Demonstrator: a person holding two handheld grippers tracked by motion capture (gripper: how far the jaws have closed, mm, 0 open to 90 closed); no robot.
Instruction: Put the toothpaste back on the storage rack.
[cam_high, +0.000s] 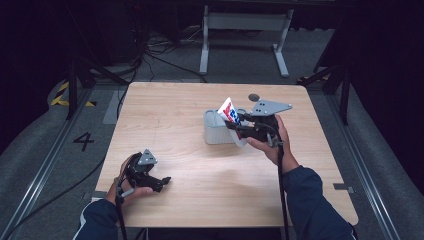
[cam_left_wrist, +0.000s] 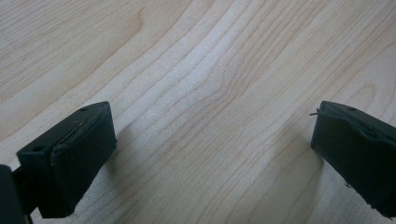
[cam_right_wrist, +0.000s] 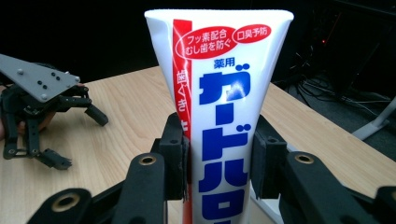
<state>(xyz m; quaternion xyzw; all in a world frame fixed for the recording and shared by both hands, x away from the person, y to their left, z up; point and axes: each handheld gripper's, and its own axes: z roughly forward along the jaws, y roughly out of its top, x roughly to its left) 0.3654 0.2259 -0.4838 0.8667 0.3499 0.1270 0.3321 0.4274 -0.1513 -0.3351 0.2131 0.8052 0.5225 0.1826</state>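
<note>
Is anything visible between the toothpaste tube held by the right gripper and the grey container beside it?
Nothing visible. The right gripper is shut on the toothpaste tube, held at the grey container. The left gripper rests open, well apart.

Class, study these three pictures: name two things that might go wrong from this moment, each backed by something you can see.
1. The right gripper pinches the toothpaste tube low on its body, so the soft tube may bend or slip.
2. The tube sits tilted at the rim of the grey container; pushing it could shove the container, since the left gripper rests open on the table, away from it.
</note>
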